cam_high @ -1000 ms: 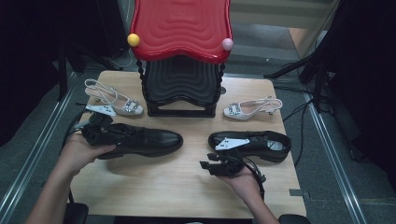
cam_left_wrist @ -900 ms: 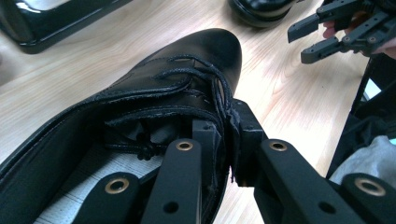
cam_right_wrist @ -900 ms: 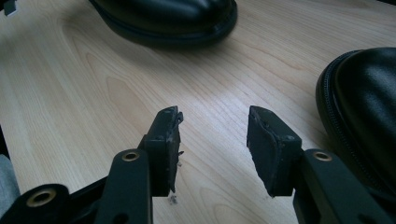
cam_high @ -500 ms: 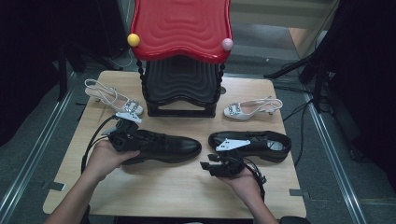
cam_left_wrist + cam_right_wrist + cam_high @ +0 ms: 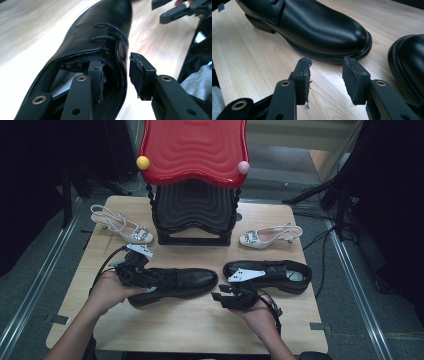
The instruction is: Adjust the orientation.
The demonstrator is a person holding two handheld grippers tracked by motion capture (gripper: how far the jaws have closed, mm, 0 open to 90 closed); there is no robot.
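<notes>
Shoe (image 5: 100, 47) straddled by slackened, level left tool (image 5: 115, 75).

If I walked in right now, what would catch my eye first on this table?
Probably the glossy red wavy-topped stand at the table's far edge, with a pale heeled sandal on its left and another on its right. In front lie two black leather shoes toe to toe, the left gripper straddling the left shoe's collar wall.

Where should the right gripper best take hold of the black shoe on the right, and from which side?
Probably the side wall of the black shoe at its open collar, from above: that thin upright edge suits open jaws, whereas the rounded toe is too wide.
</notes>
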